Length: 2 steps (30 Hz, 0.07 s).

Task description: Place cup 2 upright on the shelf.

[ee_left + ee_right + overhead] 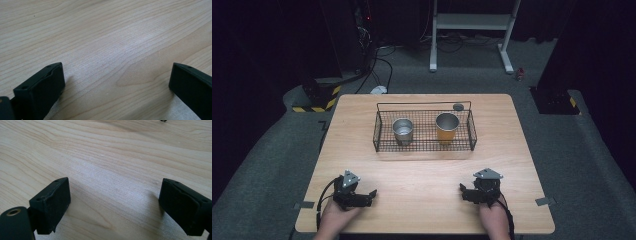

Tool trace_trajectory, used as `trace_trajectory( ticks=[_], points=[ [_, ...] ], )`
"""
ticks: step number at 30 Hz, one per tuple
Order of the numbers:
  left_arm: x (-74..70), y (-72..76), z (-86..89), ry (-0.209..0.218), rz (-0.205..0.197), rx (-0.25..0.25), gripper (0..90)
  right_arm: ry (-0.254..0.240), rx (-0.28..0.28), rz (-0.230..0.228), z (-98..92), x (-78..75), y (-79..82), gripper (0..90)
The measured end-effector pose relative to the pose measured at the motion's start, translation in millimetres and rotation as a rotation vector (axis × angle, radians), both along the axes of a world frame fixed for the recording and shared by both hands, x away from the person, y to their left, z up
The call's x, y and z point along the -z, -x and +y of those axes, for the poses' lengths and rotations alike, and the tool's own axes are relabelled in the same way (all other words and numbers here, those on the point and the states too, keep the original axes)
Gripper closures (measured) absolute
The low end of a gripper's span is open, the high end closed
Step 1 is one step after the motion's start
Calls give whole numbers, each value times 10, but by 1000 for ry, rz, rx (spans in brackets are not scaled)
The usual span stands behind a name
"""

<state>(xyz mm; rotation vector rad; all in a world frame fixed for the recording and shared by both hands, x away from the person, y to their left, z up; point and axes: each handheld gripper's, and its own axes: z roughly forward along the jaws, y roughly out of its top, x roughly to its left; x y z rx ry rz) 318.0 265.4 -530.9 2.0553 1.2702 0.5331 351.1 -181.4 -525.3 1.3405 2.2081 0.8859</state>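
Overall light: dim room, black toward upper left and upper right of the high view; counter (422, 175) evenly lit from above.
Shadows: short and soft under the wire basket (424, 131); soft dark patches beside the jaws at the lower left of both gripper views.
Glare: pale sheen on the wood at centre of the left gripper view and centre of the right gripper view.
Sharpness: high view soft and slightly grainy; wood grain crisp in mid-frame of the gripper views, nearest jaw parts at the bottom corners blurred.
Distortion: none obvious at the edges.
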Motion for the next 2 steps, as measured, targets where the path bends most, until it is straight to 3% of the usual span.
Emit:
trace_trajectory(
  ticks=[2],
  points=[
    [-1,-2,1,0,2,1,7,-2,3,1,3,0,3,103]
  ],
)
